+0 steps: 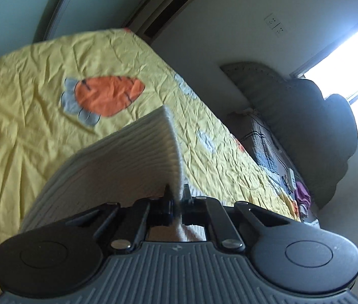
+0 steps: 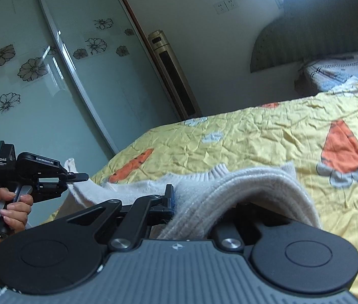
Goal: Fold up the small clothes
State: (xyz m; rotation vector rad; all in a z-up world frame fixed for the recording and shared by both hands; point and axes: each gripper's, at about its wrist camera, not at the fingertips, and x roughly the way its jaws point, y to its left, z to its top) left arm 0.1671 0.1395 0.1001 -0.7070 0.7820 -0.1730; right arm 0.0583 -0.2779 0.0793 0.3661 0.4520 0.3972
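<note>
A small cream ribbed knit garment (image 1: 133,157) is held up above the yellow carrot-print bedspread (image 1: 39,116). My left gripper (image 1: 177,196) is shut on its edge, and the cloth stands up between the fingers. In the right wrist view my right gripper (image 2: 179,200) is shut on another part of the same knit garment (image 2: 242,187), which drapes over and hides the right finger. The left gripper (image 2: 77,177) also shows there at the left, held in a hand, clamped on a cloth corner.
The bedspread (image 2: 267,147) covers a bed. A grey headboard (image 1: 292,101) and pillow lie at the far end. Small items and purple cloth (image 1: 302,195) sit near the pillow. A mirrored floral wardrobe (image 2: 39,63) and a tower air conditioner (image 2: 171,73) stand beyond the bed.
</note>
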